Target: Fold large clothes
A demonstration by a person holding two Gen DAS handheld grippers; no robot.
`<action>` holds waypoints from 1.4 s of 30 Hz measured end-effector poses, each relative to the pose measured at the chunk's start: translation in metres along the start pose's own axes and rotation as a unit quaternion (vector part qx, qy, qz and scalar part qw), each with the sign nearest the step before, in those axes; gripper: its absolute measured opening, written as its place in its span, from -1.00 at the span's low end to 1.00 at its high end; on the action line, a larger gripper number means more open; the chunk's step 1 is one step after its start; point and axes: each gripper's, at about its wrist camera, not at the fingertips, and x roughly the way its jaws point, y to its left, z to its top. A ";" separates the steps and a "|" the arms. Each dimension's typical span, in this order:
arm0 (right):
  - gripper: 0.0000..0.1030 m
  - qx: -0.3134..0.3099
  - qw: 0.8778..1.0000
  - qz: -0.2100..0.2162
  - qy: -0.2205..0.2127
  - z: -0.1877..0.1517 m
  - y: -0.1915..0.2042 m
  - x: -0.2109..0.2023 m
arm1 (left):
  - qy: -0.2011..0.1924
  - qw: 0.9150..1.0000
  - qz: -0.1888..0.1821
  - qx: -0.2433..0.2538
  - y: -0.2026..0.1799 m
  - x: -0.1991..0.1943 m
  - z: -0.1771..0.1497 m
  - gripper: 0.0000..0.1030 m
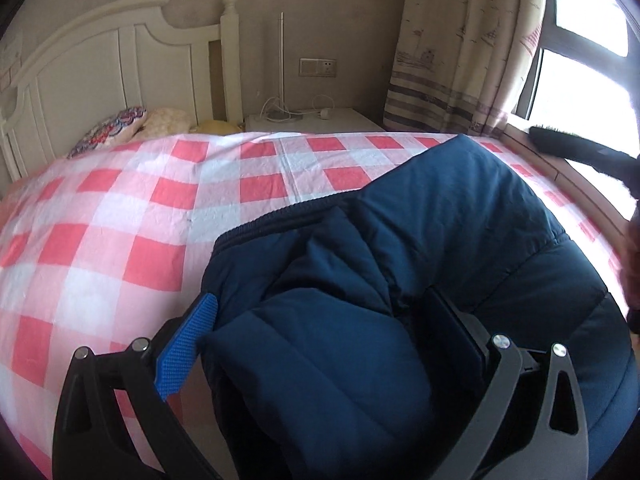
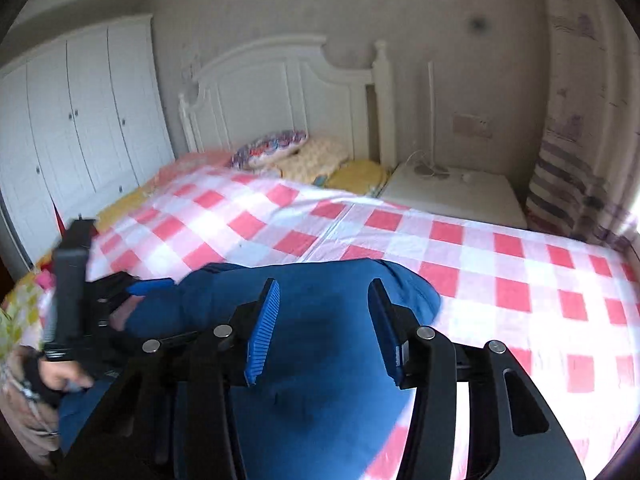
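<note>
Meanwhile, my left claw [image 1: 316, 344] clamps a thick fold of the navy padded jacket [image 1: 460, 216] lying on the checked bed [image 1: 120, 208]; my right claw [image 2: 320, 332] hovers above it, parted and empty. The puffy bundle could slip free, springing the fold undone.

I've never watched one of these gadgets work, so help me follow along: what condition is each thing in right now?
Navy padded jacket: bunched and partly folded on the bed.
Left tool: closed on a thick fold of the jacket.
Right tool: open above the jacket, nothing between its pads.
Checked sheet: spread over the bed, lightly creased.
Curtain: drawn aside from the window.
</note>
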 end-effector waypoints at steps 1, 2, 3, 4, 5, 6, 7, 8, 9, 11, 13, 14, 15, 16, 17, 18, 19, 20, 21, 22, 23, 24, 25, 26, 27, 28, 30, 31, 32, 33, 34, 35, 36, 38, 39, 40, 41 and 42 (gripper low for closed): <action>-0.09 -0.007 1.000 0.000 0.014 -0.002 0.003 0.014 | 0.001 1.000 -0.004 -0.005 0.002 0.001 0.000 0.96; -0.08 -0.021 0.999 -0.005 0.044 -0.005 0.007 0.035 | 0.002 1.000 -0.006 -0.009 0.005 0.002 -0.001 0.96; -0.08 -0.046 0.996 -0.020 0.077 -0.010 0.011 0.056 | 0.003 1.000 -0.004 -0.013 0.006 0.002 -0.001 0.96; -0.08 -0.063 0.993 -0.022 0.096 -0.020 0.019 0.070 | 0.004 1.000 0.000 -0.018 0.008 0.003 -0.002 0.96; -0.08 -0.062 0.992 -0.016 0.108 -0.024 0.019 0.077 | 0.005 1.000 0.000 -0.021 0.010 0.004 -0.002 0.96; -0.08 -0.039 0.992 0.000 0.120 -0.022 0.012 0.084 | 0.007 1.000 -0.002 -0.027 0.012 0.005 -0.003 0.96; -0.08 -0.036 0.991 0.005 0.128 -0.024 0.010 0.087 | 0.010 0.999 -0.006 -0.032 0.014 0.006 -0.003 0.96; -0.08 -0.045 0.990 0.002 0.135 -0.024 0.011 0.089 | 0.014 0.999 -0.010 -0.033 0.016 0.007 -0.002 0.96; -0.08 -0.056 0.989 -0.005 0.141 -0.024 0.014 0.090 | 0.022 0.999 -0.009 -0.029 0.015 0.008 0.000 0.96; -0.08 -0.066 0.987 -0.014 0.145 -0.026 0.017 0.092 | 0.033 0.999 0.018 -0.001 0.009 0.004 0.007 0.96; -0.08 -0.068 0.987 -0.015 0.144 -0.028 0.018 0.091 | 0.030 0.997 0.069 0.028 0.000 -0.013 0.020 0.96; -0.08 -0.066 0.987 -0.014 0.143 -0.028 0.017 0.091 | 0.020 0.996 0.081 0.030 -0.003 -0.023 0.025 0.95; -0.08 -0.063 0.988 -0.011 0.142 -0.029 0.015 0.091 | -0.003 0.996 0.085 0.027 -0.006 -0.040 0.033 0.95; -0.08 -0.062 0.988 -0.009 0.141 -0.029 0.015 0.091 | -0.023 0.997 0.076 0.026 -0.010 -0.055 0.039 0.95; -0.08 -0.062 0.988 -0.009 0.141 -0.029 0.015 0.091 | -0.032 0.997 0.069 0.029 -0.014 -0.063 0.043 0.95; -0.08 -0.062 0.988 -0.009 0.141 -0.029 0.016 0.090 | -0.038 0.996 0.064 0.040 -0.021 -0.070 0.048 0.95; -0.08 -0.062 0.988 -0.009 0.142 -0.029 0.016 0.090 | -0.039 0.996 0.064 0.053 -0.028 -0.072 0.051 0.95; -0.08 -0.061 0.988 -0.009 0.141 -0.029 0.016 0.090 | -0.035 0.995 0.065 0.062 -0.032 -0.070 0.052 0.95; -0.08 -0.059 0.988 -0.007 0.140 -0.029 0.015 0.090 | -0.021 0.995 0.065 0.075 -0.037 -0.061 0.051 0.95; -0.08 -0.058 0.988 -0.006 0.140 -0.029 0.015 0.090 | 0.001 0.994 0.060 0.086 -0.040 -0.048 0.048 0.95; -0.08 -0.057 0.989 -0.005 0.139 -0.029 0.015 0.090 | 0.026 0.993 0.060 0.098 -0.043 -0.035 0.044 0.95; -0.08 -0.056 0.989 -0.005 0.139 -0.029 0.015 0.089 | 0.061 0.988 0.073 0.119 -0.046 -0.016 0.035 0.96; -0.08 -0.057 0.989 -0.005 0.140 -0.029 0.016 0.090 | 0.076 0.986 0.075 0.132 -0.046 -0.001 0.026 0.96; -0.08 -0.059 0.988 -0.007 0.140 -0.029 0.016 0.091 | 0.064 0.989 0.058 0.119 -0.041 0.001 0.022 0.96; -0.08 -0.059 0.988 -0.008 0.139 -0.029 0.016 0.090 | 0.054 0.994 0.029 0.090 -0.027 0.004 0.018 0.96; -0.08 -0.059 0.988 -0.008 0.139 -0.030 0.017 0.090 | 0.056 0.996 0.010 0.065 -0.016 0.008 0.015 0.96; -0.08 -0.063 0.988 -0.010 0.138 -0.030 0.017 0.090 | 0.046 0.998 -0.021 0.035 -0.004 0.012 0.007 0.96; -0.08 -0.064 0.989 -0.013 0.136 -0.031 0.018 0.088 | 0.039 0.998 -0.028 0.028 -0.002 0.013 0.003 0.96; -0.08 -0.067 0.989 -0.017 0.134 -0.030 0.019 0.086 | 0.034 0.999 -0.031 0.025 0.000 0.013 0.000 0.96; -0.08 -0.071 0.988 -0.021 0.133 -0.030 0.020 0.084 | 0.032 0.999 -0.032 0.024 0.000 0.013 0.000 0.96; -0.08 -0.078 0.988 -0.033 0.132 -0.028 0.023 0.077 | 0.031 0.999 -0.035 0.022 0.001 0.013 -0.001 0.96; -0.08 -0.078 0.988 -0.042 0.128 -0.028 0.026 0.069 | 0.031 0.999 -0.036 0.020 0.001 0.013 -0.001 0.96; -0.08 -0.074 0.989 -0.049 0.117 -0.027 0.031 0.054 | 0.029 0.999 -0.038 0.016 0.002 0.013 -0.002 0.96; -0.08 -0.066 0.993 -0.037 0.087 -0.030 0.039 0.023 | 0.025 0.999 -0.042 0.010 0.003 0.011 -0.003 0.96; -0.08 -0.067 0.994 -0.032 0.078 -0.032 0.042 0.012 | 0.022 0.999 -0.044 0.006 0.004 0.011 -0.003 0.96; -0.08 -0.071 0.995 -0.027 0.062 -0.037 0.050 -0.008 | 0.020 0.999 -0.047 0.002 0.006 0.011 -0.004 0.96; -0.08 -0.077 0.996 -0.019 0.051 -0.044 0.058 -0.025 | 0.019 0.999 -0.050 0.000 0.006 0.010 -0.004 0.96; -0.06 -0.082 0.995 -0.012 0.046 -0.049 0.065 -0.037 | 0.017 0.998 -0.052 -0.003 0.008 0.010 -0.005 0.96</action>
